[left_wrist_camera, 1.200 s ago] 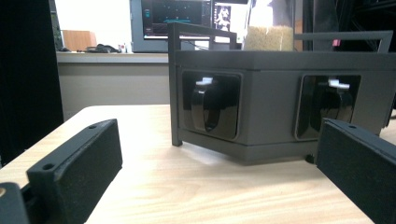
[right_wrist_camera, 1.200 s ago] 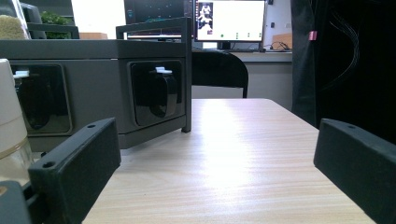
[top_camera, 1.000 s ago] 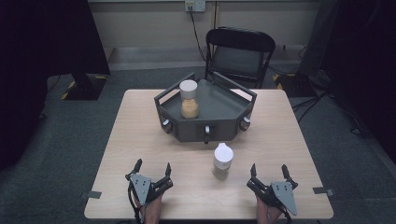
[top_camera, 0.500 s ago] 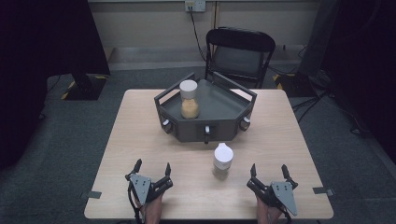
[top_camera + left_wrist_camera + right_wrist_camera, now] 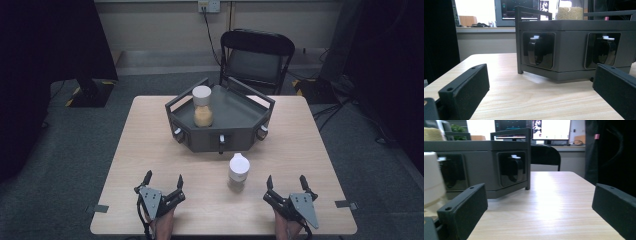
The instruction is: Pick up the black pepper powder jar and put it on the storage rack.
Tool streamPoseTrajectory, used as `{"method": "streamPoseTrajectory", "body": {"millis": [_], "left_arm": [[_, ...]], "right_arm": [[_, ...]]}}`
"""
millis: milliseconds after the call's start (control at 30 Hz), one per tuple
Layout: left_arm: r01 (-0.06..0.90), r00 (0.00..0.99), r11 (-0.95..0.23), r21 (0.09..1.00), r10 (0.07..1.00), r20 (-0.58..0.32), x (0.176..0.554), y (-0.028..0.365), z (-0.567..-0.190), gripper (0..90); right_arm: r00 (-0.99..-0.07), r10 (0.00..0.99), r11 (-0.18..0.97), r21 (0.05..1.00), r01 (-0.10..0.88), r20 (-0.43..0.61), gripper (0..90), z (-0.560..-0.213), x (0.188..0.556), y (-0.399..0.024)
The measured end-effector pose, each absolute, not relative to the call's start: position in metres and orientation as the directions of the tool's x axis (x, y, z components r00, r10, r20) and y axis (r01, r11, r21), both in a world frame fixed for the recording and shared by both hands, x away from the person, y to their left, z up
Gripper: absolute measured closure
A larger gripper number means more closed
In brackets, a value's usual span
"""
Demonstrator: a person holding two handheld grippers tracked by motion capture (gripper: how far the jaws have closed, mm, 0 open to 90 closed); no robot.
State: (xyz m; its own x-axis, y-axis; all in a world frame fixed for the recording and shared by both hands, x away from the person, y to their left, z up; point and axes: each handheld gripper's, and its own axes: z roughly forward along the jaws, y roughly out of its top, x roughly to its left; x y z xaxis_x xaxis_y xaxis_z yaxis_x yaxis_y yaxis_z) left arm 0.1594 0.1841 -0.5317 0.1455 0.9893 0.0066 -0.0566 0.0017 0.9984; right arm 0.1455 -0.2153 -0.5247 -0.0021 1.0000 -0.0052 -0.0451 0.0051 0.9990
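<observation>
Nothing has moved; white-capped jar (image 5: 239,171) stands upright, just far-left of right gripper (image 5: 286,182), both grippers' jaws apart, left gripper (image 5: 163,178) farther

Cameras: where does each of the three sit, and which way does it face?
High view: above the near edge, facing forward and down on the table, grey tray, chair; both hands' tongs at bottom.
Left gripper view: low over the table, facing the tray's front; own open jaws.
Right gripper view: low, facing the tray's corner; own open jaws.
Shared: the tray; white-capped jar in high and right.
</observation>
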Motion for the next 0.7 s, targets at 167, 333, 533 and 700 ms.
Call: {"method": "streamPoseTrajectory", "body": {"millis": [167, 333, 533, 700], "left_arm": [[-0.057, 0.143, 0.002, 0.998, 0.990, 0.006, 0.159, 0.184, -0.532, 0.2], [-0.056, 0.144, 0.002, 0.998, 0.990, 0.007, 0.159, 0.184, -0.532, 0.1], [-0.057, 0.150, 0.002, 0.998, 0.989, 0.007, 0.160, 0.185, -0.532, 0.1], [-0.056, 0.148, 0.002, 0.998, 0.989, 0.006, 0.159, 0.184, -0.532, 0.1]], "right_arm": [[-0.026, 1.000, -0.011, 0.997, -0.079, 0.009, 0.0, -0.517, 0.141, -0.212], [-0.056, 0.998, -0.013, 0.995, -0.101, 0.007, 0.0, -0.509, 0.140, -0.208], [-0.116, 0.993, -0.010, 0.994, -0.112, -0.003, 0.0, -0.501, 0.138, -0.206], [-0.155, 0.988, -0.005, 0.990, -0.139, -0.016, 0.0, -0.495, 0.137, -0.202]]}}
